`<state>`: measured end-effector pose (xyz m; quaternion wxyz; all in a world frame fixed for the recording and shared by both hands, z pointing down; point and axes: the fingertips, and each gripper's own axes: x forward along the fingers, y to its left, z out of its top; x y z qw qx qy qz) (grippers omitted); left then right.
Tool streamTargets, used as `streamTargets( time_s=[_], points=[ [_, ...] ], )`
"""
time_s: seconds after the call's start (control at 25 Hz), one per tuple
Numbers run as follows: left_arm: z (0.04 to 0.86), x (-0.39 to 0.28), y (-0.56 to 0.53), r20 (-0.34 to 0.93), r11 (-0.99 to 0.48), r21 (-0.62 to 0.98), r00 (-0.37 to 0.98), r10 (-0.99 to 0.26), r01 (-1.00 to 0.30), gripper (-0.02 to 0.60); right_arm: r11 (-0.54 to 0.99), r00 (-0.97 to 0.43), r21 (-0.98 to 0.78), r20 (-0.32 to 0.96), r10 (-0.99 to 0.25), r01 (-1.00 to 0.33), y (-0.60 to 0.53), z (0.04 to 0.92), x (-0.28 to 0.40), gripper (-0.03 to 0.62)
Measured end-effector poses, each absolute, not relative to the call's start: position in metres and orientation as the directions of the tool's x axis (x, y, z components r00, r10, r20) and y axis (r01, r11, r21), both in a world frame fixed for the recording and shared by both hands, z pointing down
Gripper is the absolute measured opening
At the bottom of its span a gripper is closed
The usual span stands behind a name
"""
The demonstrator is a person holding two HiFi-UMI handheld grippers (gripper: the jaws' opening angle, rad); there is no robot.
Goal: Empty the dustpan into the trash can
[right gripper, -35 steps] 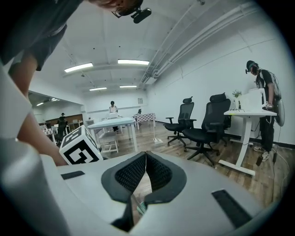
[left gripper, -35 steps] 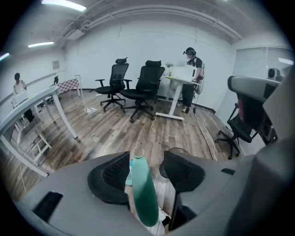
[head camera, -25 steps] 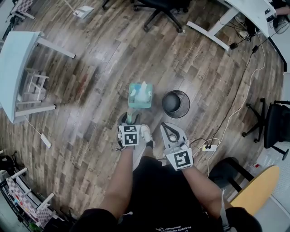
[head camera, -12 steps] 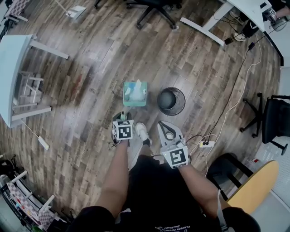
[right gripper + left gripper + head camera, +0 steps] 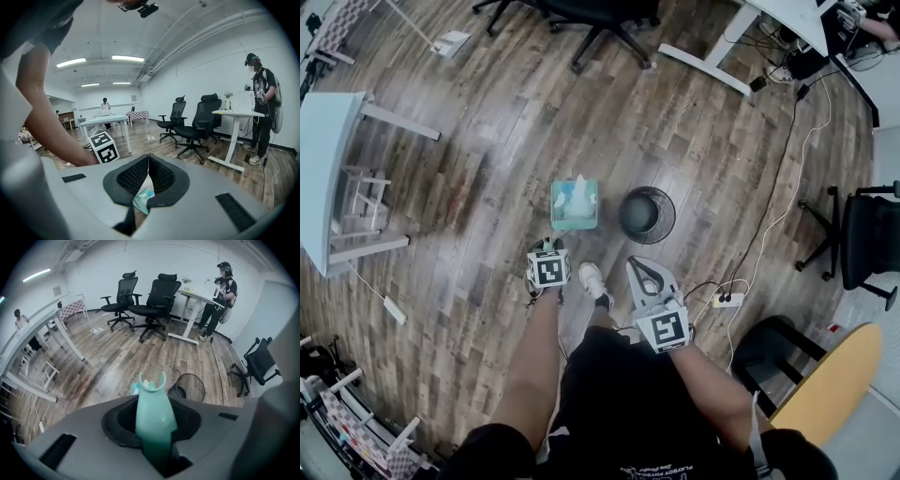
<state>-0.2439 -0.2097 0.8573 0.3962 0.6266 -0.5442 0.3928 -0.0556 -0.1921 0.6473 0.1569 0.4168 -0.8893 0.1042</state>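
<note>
There are two claws and one of each task thing. The left claw (image 5: 154, 408) points steeply down with its jaws clenched on the single teal handle (image 5: 153, 397) of the dustpan (image 5: 575, 204). They have just been closing, with that handle between the pads. The pan itself lies on the wood floor (image 5: 487, 141) just beyond this claw's tips, and pale scraps sit in it, too jumbled to count. One black mesh trash can (image 5: 647, 214) stands just beside the pan, off to the left claw's right, and ahead of the right claw (image 5: 148, 159) but apart from it. The right claw's pads meet at the tips and grasp nothing. One white shoe (image 5: 592, 278) shows between the two claws. Far beyond the left claw stand three black office chairs, two side by side (image 5: 123, 294) (image 5: 161, 294) and one off to the right (image 5: 260, 364). One person (image 5: 224, 291) stands at a white desk (image 5: 199, 298).
</note>
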Motion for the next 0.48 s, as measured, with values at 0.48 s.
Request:
streamTargets(
  time_s=[0.48],
  points=[
    [0.85, -0.239, -0.188, 0.909, -0.123, -0.017, 0.036, -0.416, -0.992, 0.097, 0.641, -0.601, -0.004, 0.353, -0.717, -0.767, -0.169, 0.63, -0.015, 0.025]
  ],
)
